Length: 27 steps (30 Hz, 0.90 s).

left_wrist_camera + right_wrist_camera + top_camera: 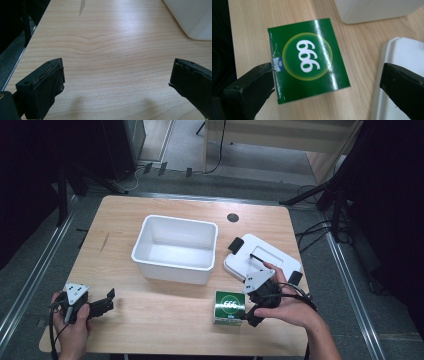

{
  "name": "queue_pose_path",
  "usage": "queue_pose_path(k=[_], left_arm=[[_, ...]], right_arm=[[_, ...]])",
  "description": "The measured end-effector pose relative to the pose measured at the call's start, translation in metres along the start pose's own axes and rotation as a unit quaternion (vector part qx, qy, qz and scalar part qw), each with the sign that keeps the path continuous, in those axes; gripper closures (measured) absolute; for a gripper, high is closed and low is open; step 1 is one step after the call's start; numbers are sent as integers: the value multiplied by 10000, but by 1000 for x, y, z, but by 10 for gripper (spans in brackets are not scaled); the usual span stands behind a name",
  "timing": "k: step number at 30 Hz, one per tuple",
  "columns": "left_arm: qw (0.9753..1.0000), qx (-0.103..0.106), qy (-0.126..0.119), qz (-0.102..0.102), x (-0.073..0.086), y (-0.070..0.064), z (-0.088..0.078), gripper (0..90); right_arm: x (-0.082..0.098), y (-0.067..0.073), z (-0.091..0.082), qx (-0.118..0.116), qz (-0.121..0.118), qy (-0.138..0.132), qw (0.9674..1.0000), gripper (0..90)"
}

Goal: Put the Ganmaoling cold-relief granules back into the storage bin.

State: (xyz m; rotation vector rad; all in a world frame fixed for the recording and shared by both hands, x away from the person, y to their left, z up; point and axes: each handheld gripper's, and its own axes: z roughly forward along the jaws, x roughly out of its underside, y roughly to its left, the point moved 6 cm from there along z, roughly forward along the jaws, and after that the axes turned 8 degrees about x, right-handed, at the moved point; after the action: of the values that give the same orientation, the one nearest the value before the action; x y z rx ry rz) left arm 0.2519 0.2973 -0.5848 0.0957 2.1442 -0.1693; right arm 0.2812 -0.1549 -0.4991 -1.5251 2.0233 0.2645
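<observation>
Lying flat on the pale wood-grain table [165,312], low and right of centre in the high view: a square green box [229,307], glossy, with a yellow-ringed disc and white "999" on its top face. Glare streaks across that face in the right gripper view, where the box [308,58] sits centre frame with a small blue-and-white tab at its left edge. Hovering over it, right claw [325,87] spread wide, matte black jaws with worn rubbery pads; left jaw overlapping the box's lower left corner in that view, right jaw over the white lid. Contact with the box impossible to judge.

Just right of the box in the high view: a white plastic lid [262,257], rounded corners, shallow raised rim, black clips at two corners, partly covered by the right hand [287,307] and the grey three-cornered plate. Above and left of the box: an open white plastic tub [175,249], smooth, rectangular, rounded rim, inside bare. Small dark round grommet [233,217] near the table's far edge.

At the lower left of the high view: left claw [111,299] gaping, nothing between the jaws, low over bare wood. In the left gripper view, frayed pad edges visible, tub wall [192,18] cut off at the upper right.
</observation>
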Motion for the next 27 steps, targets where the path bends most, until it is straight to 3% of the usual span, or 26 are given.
queue_pose_path(k=[5,20,27], left_arm=[[10000,-6,0,10,0,0,0,3],[10000,-1,18,13,0,0,0,3],[10000,3,13,0,0,0,0,3]], right_arm=[[-4,7,5,-130,-92,17,9999,0],[1,14,34,-103,-459,459,9978,0],[0,14,39,-261,-478,456,9975,133]])
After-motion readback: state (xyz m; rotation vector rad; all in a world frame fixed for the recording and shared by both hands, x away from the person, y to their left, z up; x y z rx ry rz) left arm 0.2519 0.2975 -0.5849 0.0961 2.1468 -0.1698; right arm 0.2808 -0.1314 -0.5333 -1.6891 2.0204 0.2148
